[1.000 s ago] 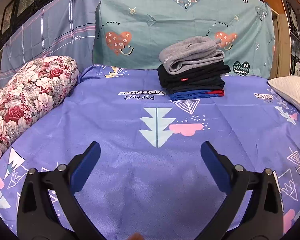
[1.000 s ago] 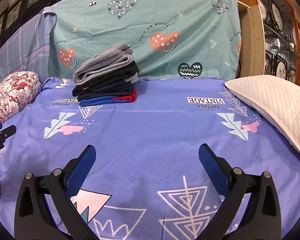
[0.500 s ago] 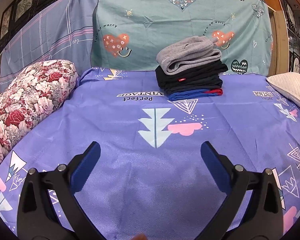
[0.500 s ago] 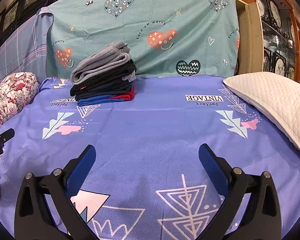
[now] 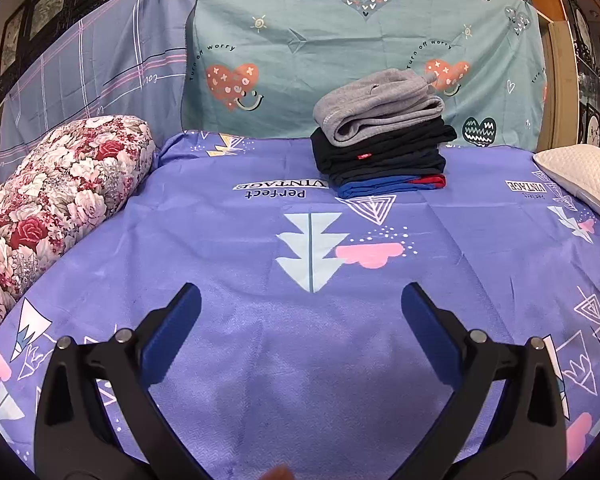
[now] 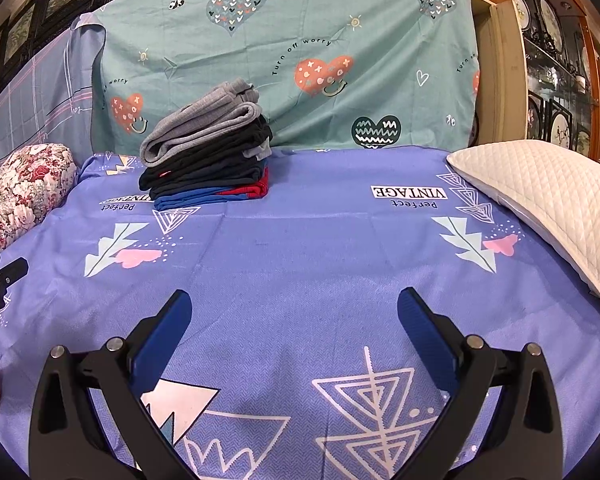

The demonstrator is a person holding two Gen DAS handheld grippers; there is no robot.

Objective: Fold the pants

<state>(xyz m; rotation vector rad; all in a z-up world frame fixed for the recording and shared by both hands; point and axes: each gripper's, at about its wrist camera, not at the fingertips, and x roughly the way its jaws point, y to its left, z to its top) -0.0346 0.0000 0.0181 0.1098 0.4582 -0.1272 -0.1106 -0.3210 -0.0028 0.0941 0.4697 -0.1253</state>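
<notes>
Where the purple sheet (image 5: 260, 360) meets the teal heart-print cloth (image 5: 300, 60) along the far edge of the bed, my stack of folded pants (image 5: 382, 140) sits a little right of the middle in the left wrist view: grey pants (image 5: 374, 106) on top, several dark pairs under them, and a blue and red pair at the bottom. Well short of that stack, my left gripper (image 5: 300, 306) hangs over bare sheet with its blue pads spread wide and nothing between them. My right gripper (image 6: 294, 310) is likewise wide apart and empty above the sheet. A floral bolster (image 5: 56, 192) lies along the bed's left edge, and a white quilted pillow (image 6: 548, 204) lies along the right edge.
</notes>
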